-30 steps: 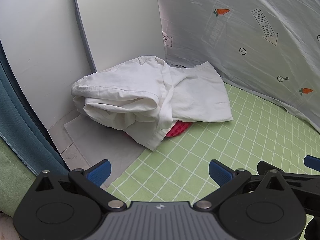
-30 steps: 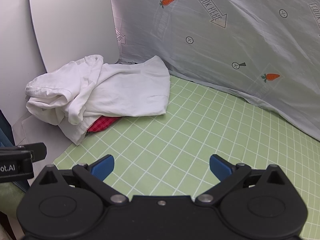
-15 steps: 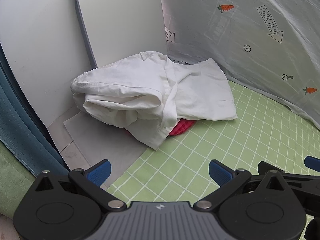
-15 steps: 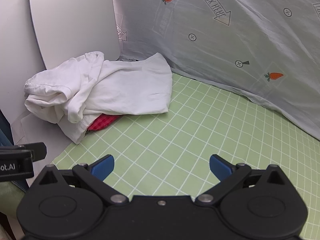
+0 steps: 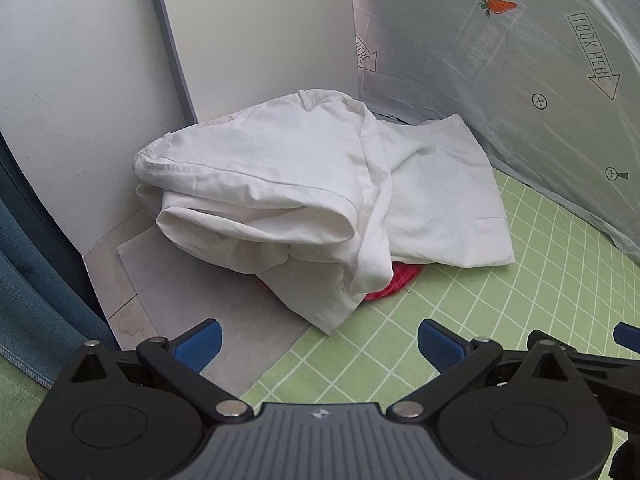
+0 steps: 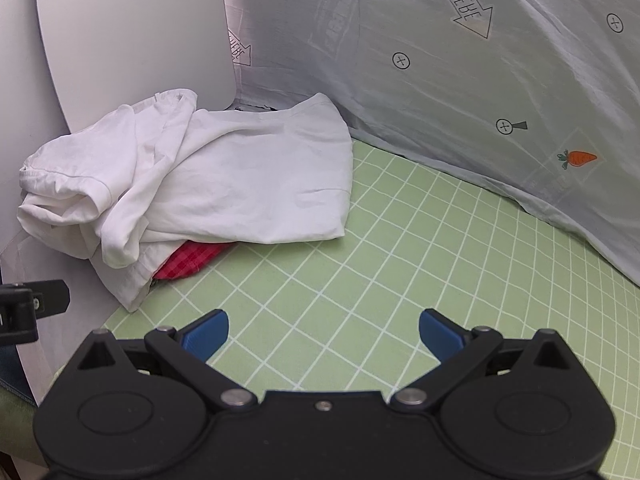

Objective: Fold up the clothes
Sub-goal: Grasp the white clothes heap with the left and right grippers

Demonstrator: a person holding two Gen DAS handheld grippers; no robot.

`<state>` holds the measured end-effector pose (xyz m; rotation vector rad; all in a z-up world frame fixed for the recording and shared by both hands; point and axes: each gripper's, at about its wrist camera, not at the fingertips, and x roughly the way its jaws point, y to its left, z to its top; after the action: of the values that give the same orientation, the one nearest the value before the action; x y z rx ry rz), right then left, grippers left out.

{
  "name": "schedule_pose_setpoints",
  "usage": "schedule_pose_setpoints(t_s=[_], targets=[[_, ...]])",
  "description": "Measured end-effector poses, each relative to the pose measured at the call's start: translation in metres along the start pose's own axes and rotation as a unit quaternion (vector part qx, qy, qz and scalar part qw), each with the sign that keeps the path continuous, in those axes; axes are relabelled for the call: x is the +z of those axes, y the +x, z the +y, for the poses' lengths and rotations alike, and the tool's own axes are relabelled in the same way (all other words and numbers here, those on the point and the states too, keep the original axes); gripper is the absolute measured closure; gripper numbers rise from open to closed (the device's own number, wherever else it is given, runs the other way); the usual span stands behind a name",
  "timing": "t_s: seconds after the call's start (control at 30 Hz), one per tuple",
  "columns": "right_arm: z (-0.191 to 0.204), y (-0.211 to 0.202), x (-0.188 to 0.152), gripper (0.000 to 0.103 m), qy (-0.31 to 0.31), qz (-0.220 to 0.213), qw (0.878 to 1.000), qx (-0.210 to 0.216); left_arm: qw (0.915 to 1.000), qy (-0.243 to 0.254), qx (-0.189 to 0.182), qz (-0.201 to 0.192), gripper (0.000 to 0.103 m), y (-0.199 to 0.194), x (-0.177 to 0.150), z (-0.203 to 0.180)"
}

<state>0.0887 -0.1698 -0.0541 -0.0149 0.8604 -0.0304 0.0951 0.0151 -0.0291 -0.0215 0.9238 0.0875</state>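
Both tools released, white heap ahead: risk of a tangled pick.

The left tool (image 5: pixel 318 338) and right tool (image 6: pixel 323 328) hang with jaws spread and empty above the worktop (image 6: pixel 400 264). The white garment (image 5: pixel 304 196) lies bunched ahead of both, left of the right tool, against the white board (image 5: pixel 260 28). A red checked cloth (image 6: pixel 188 258) peeks from under it; a bite into the near folds could lift both together or catch several layers at once.

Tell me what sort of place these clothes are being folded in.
Probably a makeshift indoor folding station, not an ordinary room. A green checked cloth covers the work surface, a grey sheet printed with carrots hangs as a backdrop, and white boards wall off the corner where the white garment lies crumpled.
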Motion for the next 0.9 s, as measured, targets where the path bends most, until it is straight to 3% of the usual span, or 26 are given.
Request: schedule_pose_setpoints(t_s=[0.3,0.5,0.7,0.9], targets=[[0.021,0.098,0.03,0.001,-0.052,0.013,0.999,-0.007,0.9989,-0.042,0.015,0.013,0.002,0.066,0.048,0.016],[0.037,0.154,0.039,0.009,-0.101,0.026,0.994,-0.009,0.9979,-0.061,0.004,0.02,0.013,0.1,0.07,0.017],[0.039,0.176,0.047,0.016,-0.107,0.013,0.994,-0.022,0.9983,-0.053,0.002,0.025,0.025,0.113,0.073,0.011],[0.033,0.181,0.056,0.053,-0.068,0.009,0.997,-0.027,0.9983,-0.057,0.004,0.011,0.039,0.109,0.069,0.008]])
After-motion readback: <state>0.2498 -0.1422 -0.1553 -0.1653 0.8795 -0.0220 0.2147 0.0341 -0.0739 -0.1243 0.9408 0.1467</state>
